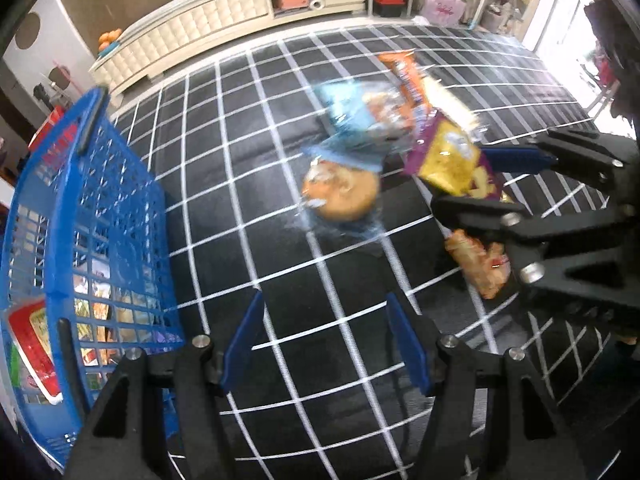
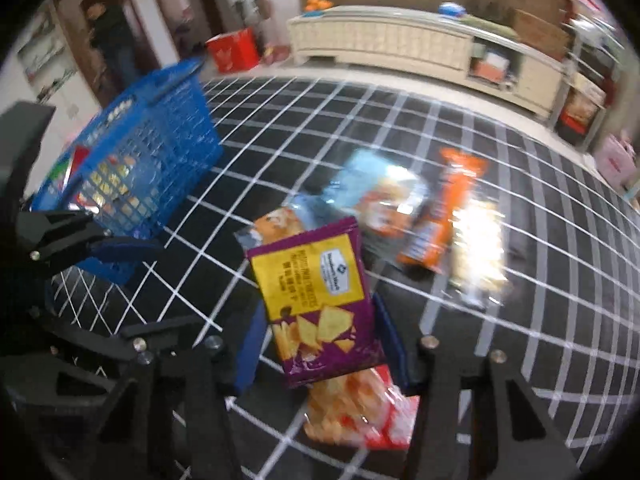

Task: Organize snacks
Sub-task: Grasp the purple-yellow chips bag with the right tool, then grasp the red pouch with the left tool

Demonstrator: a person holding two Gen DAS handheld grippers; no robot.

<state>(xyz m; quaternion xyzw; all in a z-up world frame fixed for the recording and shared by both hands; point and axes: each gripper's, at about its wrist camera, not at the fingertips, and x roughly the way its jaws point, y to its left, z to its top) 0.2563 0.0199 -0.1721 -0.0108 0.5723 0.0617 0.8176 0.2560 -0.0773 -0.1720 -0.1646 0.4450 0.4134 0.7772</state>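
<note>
Right fingers [image 2: 394, 344]: my pads pinched the purple chip bag [image 2: 316, 304], lifted off the mat.
Left gripper [image 1: 324, 340]: half open, empty.
Left view only: bun [image 1: 340, 194] below the blue packet.
Basket [image 1: 116, 216]: at the left, holding snacks.

Motion blur, fisheye warp, packet glare

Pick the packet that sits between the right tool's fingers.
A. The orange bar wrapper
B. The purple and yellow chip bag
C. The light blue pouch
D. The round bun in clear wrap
B: in the right wrist view the chip bag stands between the right tool's blue fingers, lifted above the mat.
</note>
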